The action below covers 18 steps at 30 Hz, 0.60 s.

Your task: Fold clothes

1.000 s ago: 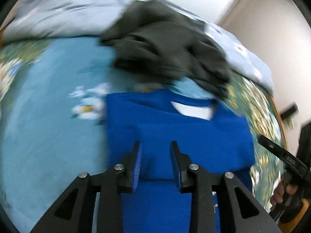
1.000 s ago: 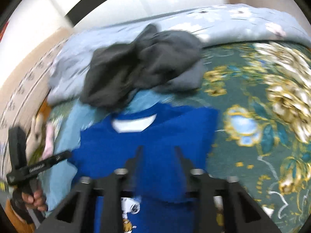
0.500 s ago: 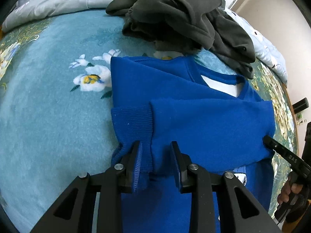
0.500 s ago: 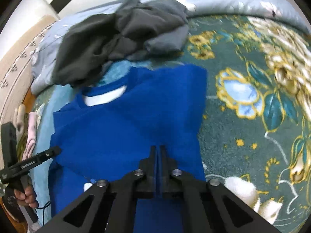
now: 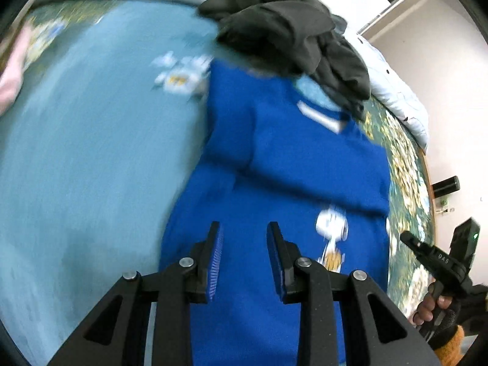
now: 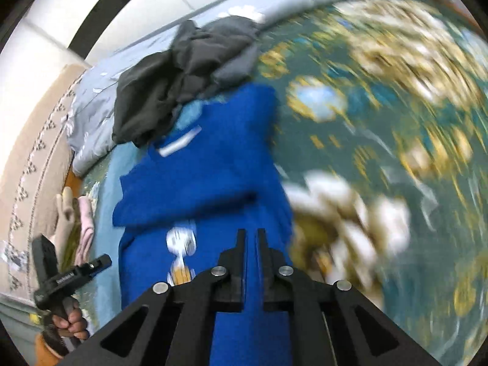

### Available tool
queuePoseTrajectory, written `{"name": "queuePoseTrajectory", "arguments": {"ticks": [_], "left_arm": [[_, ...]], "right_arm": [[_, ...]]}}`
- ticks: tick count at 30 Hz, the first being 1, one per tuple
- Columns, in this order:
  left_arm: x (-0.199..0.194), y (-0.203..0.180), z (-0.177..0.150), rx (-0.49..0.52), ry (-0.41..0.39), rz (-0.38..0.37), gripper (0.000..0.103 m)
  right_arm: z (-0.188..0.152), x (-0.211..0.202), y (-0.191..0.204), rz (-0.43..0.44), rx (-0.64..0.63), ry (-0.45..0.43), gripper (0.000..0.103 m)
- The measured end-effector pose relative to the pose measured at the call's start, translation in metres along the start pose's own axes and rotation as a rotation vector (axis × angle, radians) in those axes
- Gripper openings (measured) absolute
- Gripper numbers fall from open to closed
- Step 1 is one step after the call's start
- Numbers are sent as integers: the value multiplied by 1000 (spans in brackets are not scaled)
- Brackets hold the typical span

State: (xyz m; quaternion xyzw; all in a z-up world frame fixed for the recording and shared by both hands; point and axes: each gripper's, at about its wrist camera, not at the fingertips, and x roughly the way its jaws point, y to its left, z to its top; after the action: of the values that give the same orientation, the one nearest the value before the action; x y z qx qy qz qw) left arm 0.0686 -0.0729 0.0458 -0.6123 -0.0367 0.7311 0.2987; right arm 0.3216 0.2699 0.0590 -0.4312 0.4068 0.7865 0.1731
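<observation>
A blue sweater (image 5: 289, 158) lies flat on the bed, both sleeves folded across its chest and a cartoon print (image 5: 332, 228) showing below them. My left gripper (image 5: 244, 235) hovers open over the sweater's lower left part, with nothing between its fingers. In the right wrist view the same sweater (image 6: 207, 167) runs up the middle. My right gripper (image 6: 250, 235) is shut above its lower right edge, and I see no cloth pinched. Each gripper appears in the other's view: the right gripper (image 5: 433, 253) and the left gripper (image 6: 76, 271), both held in a hand.
A heap of dark grey clothes (image 5: 289, 30) lies just beyond the sweater's collar. A pale blue quilt (image 6: 91, 116) is bunched along the bed's far side. The flowered bed cover (image 6: 396, 122) spreads right, light blue cover (image 5: 76, 152) left. Pink cloth (image 6: 85, 222) lies at the left edge.
Both grippers have drawn back from the folded sleeves toward the sweater's lower half, bringing the cartoon print into view. The right gripper, open a second ago, has shut. Both views are motion-blurred.
</observation>
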Motion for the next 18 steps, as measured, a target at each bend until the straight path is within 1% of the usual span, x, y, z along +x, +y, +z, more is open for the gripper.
{"name": "queuePoseTrajectory", "arguments": {"ticks": [3,5,7,8,9,10,11,12,13,14,18], "left_arm": [[-5,25,-38,-58,28,17,31],[-6,38,-59,-98,44,34,31],[-8,47,-78,-121,53,38,36],[-9,50,-86,-122,60,37,42],[-8,52,-91,-121,69,35,43],[-8,54,-95,-123,81,33,43],[-9,57,-98,-132,89,30,44],[-10,60,-100,-142,90,25,45],[-11,63,-101,-153,93,18,46],[-11,67,-103,-164,98,8,49],[-9,67,-112,-171,113,-17,51]], "right_arm": [[-40,-16,-37,25,139,20,8],[-60,-23,-52,35,197,27,8],[-79,-27,-64,47,246,39,9],[-87,-28,-67,53,265,47,11],[-93,-29,-70,61,282,53,16],[-99,-31,-73,74,301,56,23],[-106,-33,-76,90,321,58,27],[-111,-35,-78,100,336,59,34],[-116,-37,-79,108,345,57,38],[-120,-38,-80,119,353,56,39],[-133,-30,-81,154,375,86,40]]}}
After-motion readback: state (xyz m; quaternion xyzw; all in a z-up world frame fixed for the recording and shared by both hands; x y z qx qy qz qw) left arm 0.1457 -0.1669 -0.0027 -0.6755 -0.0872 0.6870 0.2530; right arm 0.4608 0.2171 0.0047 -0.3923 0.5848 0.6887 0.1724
